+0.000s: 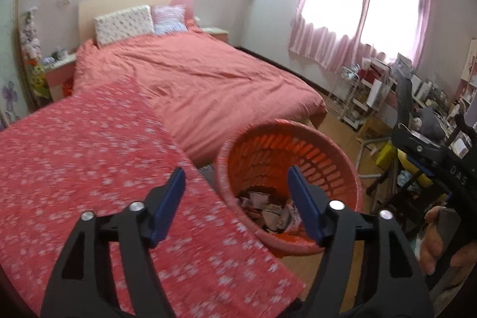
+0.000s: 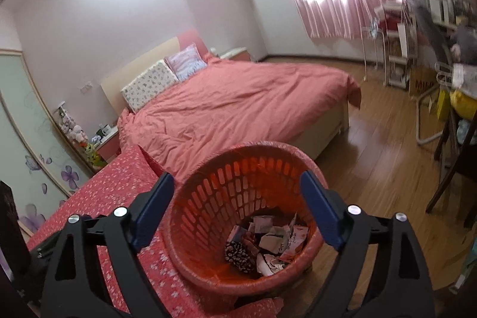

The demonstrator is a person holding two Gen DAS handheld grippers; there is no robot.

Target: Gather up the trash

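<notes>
Left tongs (image 1: 235, 184): wide apart, empty, over the flowered cloth (image 1: 89, 169).
Right tongs (image 2: 237, 187): spread, empty, above the basket (image 2: 208, 198).
Trash (image 2: 268, 240): crumpled paper on the basket floor; left view hides most.
Hand (image 1: 438, 240): cut off at the edge, left view only.
Desk (image 1: 429, 103): cluttered, blurred.

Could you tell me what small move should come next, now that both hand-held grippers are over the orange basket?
Probably draw both back from the orange basket and look for more trash. The left hand-held gripper and right hand-held gripper stand open and empty, and paper scraps already lie in the basket's bottom.
</notes>
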